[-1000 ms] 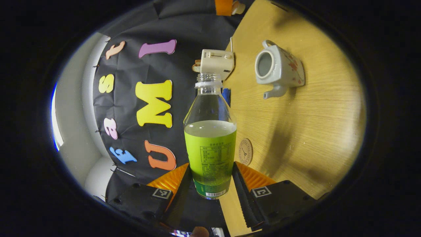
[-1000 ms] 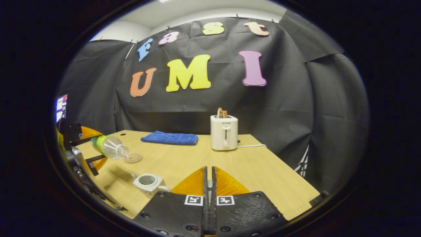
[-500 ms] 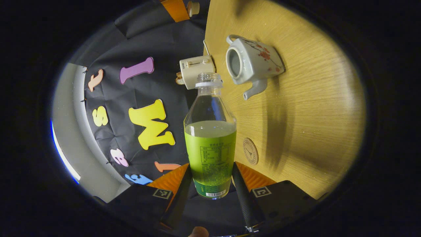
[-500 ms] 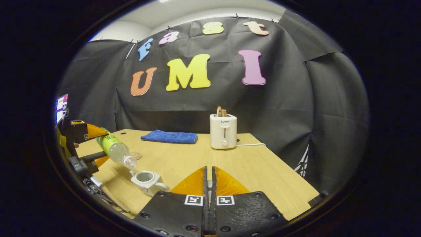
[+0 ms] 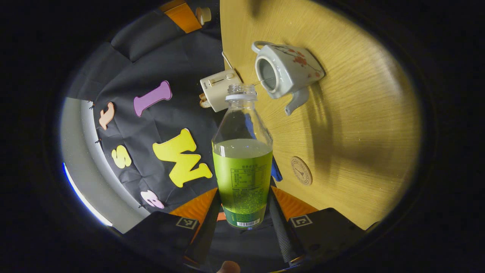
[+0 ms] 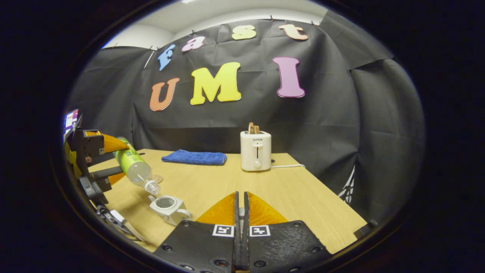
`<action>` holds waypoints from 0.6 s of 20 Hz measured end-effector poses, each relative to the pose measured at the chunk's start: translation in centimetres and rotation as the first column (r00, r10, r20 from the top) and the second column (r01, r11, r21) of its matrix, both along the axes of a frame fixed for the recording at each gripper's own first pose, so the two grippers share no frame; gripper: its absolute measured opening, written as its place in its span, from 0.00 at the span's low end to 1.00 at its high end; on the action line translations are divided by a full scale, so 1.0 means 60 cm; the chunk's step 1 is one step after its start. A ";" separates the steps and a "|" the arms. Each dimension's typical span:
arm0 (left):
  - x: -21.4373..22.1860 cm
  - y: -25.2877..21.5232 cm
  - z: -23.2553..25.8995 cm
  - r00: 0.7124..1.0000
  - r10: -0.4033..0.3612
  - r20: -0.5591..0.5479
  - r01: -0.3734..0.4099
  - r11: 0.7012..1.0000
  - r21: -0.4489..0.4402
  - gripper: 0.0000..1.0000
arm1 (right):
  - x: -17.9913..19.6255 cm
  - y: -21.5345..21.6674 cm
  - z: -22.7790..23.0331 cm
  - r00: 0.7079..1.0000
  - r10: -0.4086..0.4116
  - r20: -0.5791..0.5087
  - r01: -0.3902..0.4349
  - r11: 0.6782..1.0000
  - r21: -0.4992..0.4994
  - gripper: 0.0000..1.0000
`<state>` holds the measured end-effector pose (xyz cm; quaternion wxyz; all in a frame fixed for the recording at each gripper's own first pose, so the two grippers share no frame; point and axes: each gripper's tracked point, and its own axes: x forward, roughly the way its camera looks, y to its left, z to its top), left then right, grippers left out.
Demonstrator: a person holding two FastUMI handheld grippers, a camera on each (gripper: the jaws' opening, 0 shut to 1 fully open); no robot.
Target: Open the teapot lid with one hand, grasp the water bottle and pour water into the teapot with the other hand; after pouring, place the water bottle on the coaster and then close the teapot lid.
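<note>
The left hand-held gripper (image 5: 242,212) is clamped on the water bottle (image 5: 242,167), tipping its open neck over the lidless teapot (image 5: 284,72) on the tabletop (image 5: 360,113) so water can run in. The right hand-held gripper (image 6: 241,223), fingers together, is raised clear. The coaster (image 5: 301,171) waits nearby.

Made up, on the left gripper (image 5: 244,192), of two black blocks (image 5: 329,230), each carrying a small square black-and-white marker (image 5: 300,220) on its inner corner. Ribbed wedges (image 5: 292,203) in front of these, narrowing into long straight fingers (image 5: 276,218). Same build on the right gripper (image 6: 241,195), with round screws (image 6: 218,262) sunk along the lower faces.
</note>
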<state>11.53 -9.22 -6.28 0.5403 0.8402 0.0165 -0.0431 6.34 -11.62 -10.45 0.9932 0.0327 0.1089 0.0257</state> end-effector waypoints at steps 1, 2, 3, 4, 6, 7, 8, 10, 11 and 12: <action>0.003 -0.005 0.003 1.000 -0.006 0.004 0.006 1.000 0.012 0.74 | 0.000 -0.001 0.001 1.000 0.000 0.000 0.000 1.000 -0.002 0.00; 0.002 -0.006 0.003 1.000 -0.009 0.007 0.009 1.000 0.021 0.73 | -0.001 -0.001 0.001 1.000 0.000 0.002 0.000 1.000 -0.003 0.00; 0.001 -0.009 0.003 1.000 -0.013 0.008 0.013 0.999 0.031 0.73 | -0.001 -0.001 0.002 1.000 0.000 0.003 0.000 1.000 -0.005 0.00; 0.004 -0.012 0.001 1.000 -0.016 0.010 0.016 0.999 0.046 0.74 | -0.002 -0.002 0.001 1.000 0.001 0.003 -0.001 1.000 -0.008 0.00; 0.007 -0.012 0.003 1.000 -0.021 0.014 0.020 0.997 0.076 0.74 | -0.003 -0.003 0.001 1.000 0.001 0.004 -0.001 1.000 -0.011 0.00; 0.007 -0.012 0.004 1.000 -0.022 0.015 0.020 0.996 0.085 0.73 | -0.004 -0.003 0.001 1.000 0.002 0.004 -0.002 1.000 -0.009 0.00; 0.007 -0.011 0.005 1.000 -0.020 0.018 0.019 0.996 0.092 0.73 | -0.002 -0.002 0.000 1.000 0.002 0.003 -0.002 1.000 -0.009 0.00; 0.009 -0.015 0.007 0.999 -0.025 0.026 0.022 0.994 0.109 0.73 | -0.002 -0.002 0.000 1.000 0.003 0.002 -0.003 1.000 -0.009 0.00; 0.009 -0.017 0.008 0.999 -0.029 0.029 0.026 0.993 0.119 0.73 | -0.002 -0.001 0.000 1.000 0.003 0.001 -0.003 1.000 -0.009 0.00; 0.011 -0.019 0.010 0.999 -0.029 0.033 0.024 0.991 0.129 0.73 | -0.002 -0.001 -0.001 1.000 0.005 0.000 -0.005 1.000 -0.008 0.00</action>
